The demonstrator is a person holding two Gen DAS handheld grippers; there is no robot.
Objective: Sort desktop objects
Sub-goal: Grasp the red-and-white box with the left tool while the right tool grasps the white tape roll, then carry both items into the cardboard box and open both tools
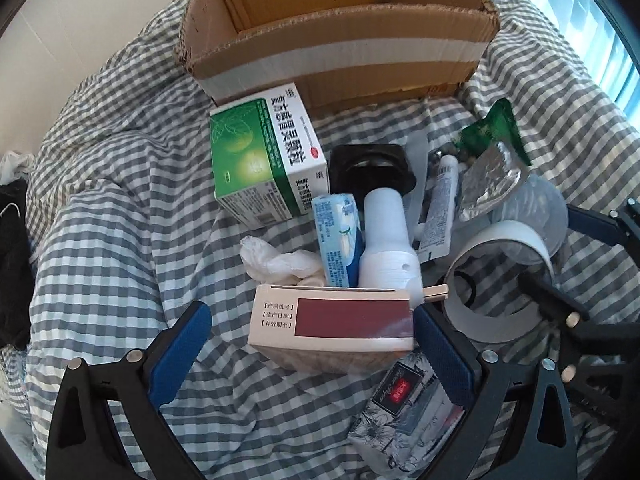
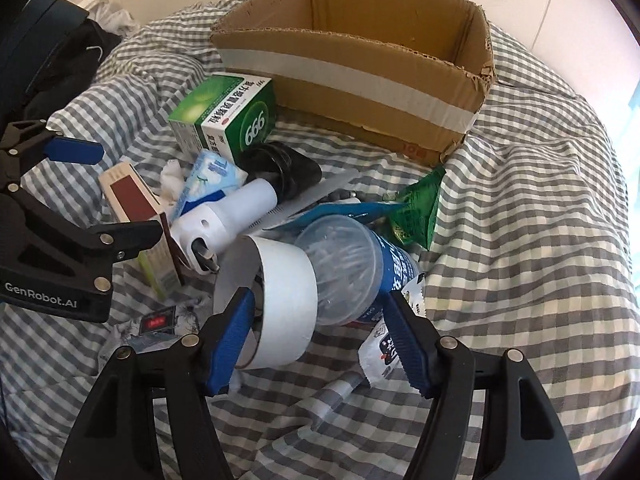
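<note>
Now our left gripper (image 1: 312, 340) is spread wide around the red-and-white box (image 1: 332, 326), and our right gripper (image 2: 320, 340) is spread around the tape roll (image 2: 276, 300). Both sit before the cardboard box (image 2: 360, 80). If we squeeze crooked, the roll may slip and knock the clear cup (image 2: 340, 268).

Open checked bedding (image 1: 120, 200) left of the heap, bare and passable. Likewise wide bare bedding on the right in the right wrist view. Cardboard box (image 1: 340, 40) blocking the far side, top open. Crowded middle: green carton (image 1: 260, 156) just beside the box, white bottle (image 1: 386, 236), tape roll (image 2: 280, 296), clear cup (image 2: 340, 268) touching one another. Left tongs (image 1: 312, 332) spread around the red-labelled carton (image 1: 332, 320), little slack on its right.
</note>
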